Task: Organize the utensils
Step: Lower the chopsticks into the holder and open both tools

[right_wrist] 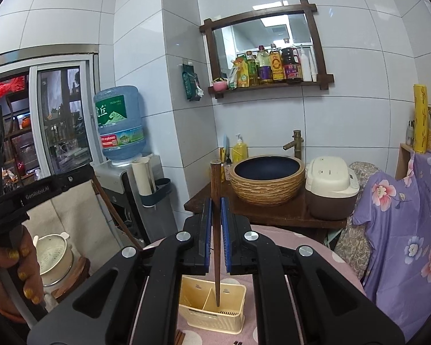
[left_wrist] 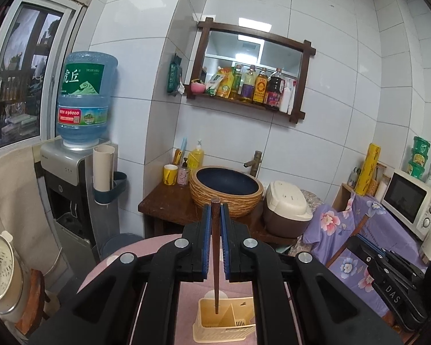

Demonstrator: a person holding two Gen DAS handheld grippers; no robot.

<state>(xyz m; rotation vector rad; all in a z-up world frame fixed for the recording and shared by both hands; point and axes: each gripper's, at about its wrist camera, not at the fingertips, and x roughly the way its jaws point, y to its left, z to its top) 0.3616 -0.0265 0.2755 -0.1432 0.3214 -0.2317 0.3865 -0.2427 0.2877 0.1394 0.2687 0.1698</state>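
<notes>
My left gripper [left_wrist: 215, 210] is shut on a dark wooden chopstick [left_wrist: 215, 247], held upright with its thin tip pointing down into a cream plastic utensil holder [left_wrist: 207, 333] on the pink table. My right gripper [right_wrist: 215, 204] is shut on another dark wooden chopstick [right_wrist: 215, 230], also upright, its tip over the right compartment of the same cream holder [right_wrist: 232, 320]. The right gripper's body shows at the right edge of the left wrist view [left_wrist: 393, 284]. More chopstick ends [right_wrist: 179, 337] lie on the table in front of the holder.
A round table with a pink dotted cloth [right_wrist: 316, 247] holds the holder. Behind stand a wooden counter with a woven basin [left_wrist: 226, 191] and rice cooker [left_wrist: 287, 210], a water dispenser [left_wrist: 80, 132], a purple floral cloth [right_wrist: 402, 230] and a microwave [left_wrist: 411, 201].
</notes>
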